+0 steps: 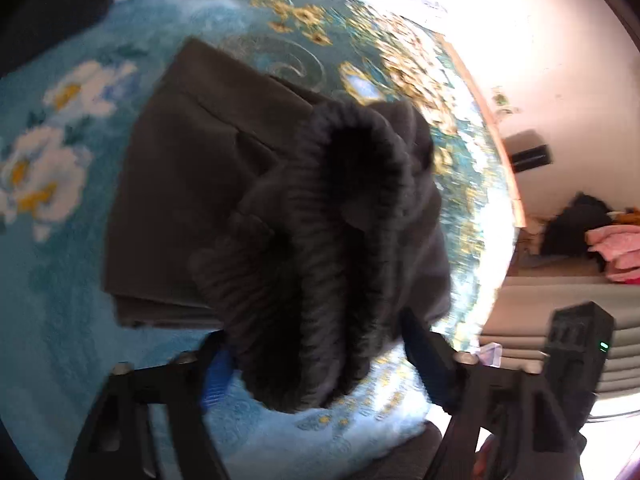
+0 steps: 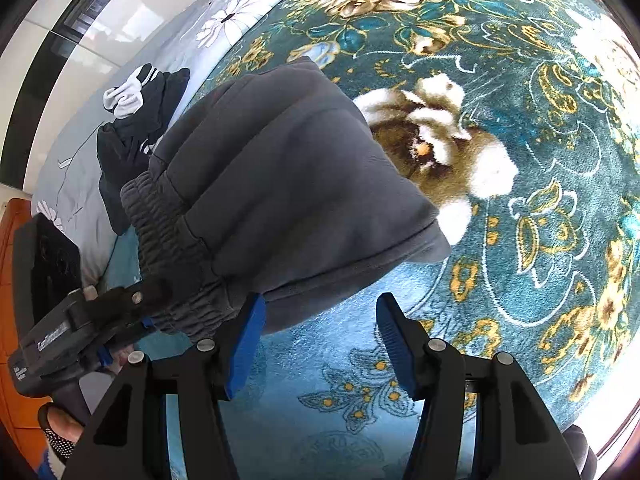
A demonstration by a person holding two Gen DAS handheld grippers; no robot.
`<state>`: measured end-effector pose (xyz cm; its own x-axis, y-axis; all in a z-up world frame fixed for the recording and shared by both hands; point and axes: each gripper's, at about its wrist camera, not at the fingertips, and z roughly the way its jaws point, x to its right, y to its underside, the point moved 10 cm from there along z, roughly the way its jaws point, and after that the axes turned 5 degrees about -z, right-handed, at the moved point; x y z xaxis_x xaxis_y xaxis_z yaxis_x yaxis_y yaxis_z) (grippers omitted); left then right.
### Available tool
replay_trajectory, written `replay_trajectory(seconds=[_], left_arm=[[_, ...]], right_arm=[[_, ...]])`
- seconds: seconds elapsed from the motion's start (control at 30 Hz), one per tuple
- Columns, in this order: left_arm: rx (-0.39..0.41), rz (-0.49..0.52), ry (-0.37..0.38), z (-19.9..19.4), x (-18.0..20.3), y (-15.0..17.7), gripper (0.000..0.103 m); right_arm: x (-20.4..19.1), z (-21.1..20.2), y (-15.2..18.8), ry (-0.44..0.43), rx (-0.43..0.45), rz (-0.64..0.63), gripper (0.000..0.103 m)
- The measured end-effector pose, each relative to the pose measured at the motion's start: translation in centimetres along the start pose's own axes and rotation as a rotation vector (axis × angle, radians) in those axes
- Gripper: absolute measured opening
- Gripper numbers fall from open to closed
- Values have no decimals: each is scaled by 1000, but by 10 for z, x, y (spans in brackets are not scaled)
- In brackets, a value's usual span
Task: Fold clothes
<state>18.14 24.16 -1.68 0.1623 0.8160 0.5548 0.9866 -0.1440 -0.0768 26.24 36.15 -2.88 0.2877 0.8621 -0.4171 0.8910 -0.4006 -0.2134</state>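
The dark grey sweatpants (image 2: 280, 184) lie partly folded on the teal floral blanket (image 2: 520, 240), their long axis running away from both grippers. The left gripper (image 2: 146, 320) is clamped on the elastic waistband (image 1: 340, 248), lifting that end clear of the folded portion ahead of it. The right gripper (image 2: 320, 340) stands wide open and holds nothing — the garment's near edge sits just ahead and to its left. The left is plainly the working hand; judgement — the waistband travels forward next.
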Motion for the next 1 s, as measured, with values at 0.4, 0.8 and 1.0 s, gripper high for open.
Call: replay_trajectory(seconds=[0.4,0.8,1.0], left_arm=[[163,261,63,-89,42,-63,25],[83,-233,173,-33,-93,-62,26],[146,-45,114,-59,-63,-84,26]], right_arm=[[-3,-25,-20,-16,56,-24,59],[5,-10,-7,-18,2,-19,59],[-1,-22,-22,-33,35,-23,59]])
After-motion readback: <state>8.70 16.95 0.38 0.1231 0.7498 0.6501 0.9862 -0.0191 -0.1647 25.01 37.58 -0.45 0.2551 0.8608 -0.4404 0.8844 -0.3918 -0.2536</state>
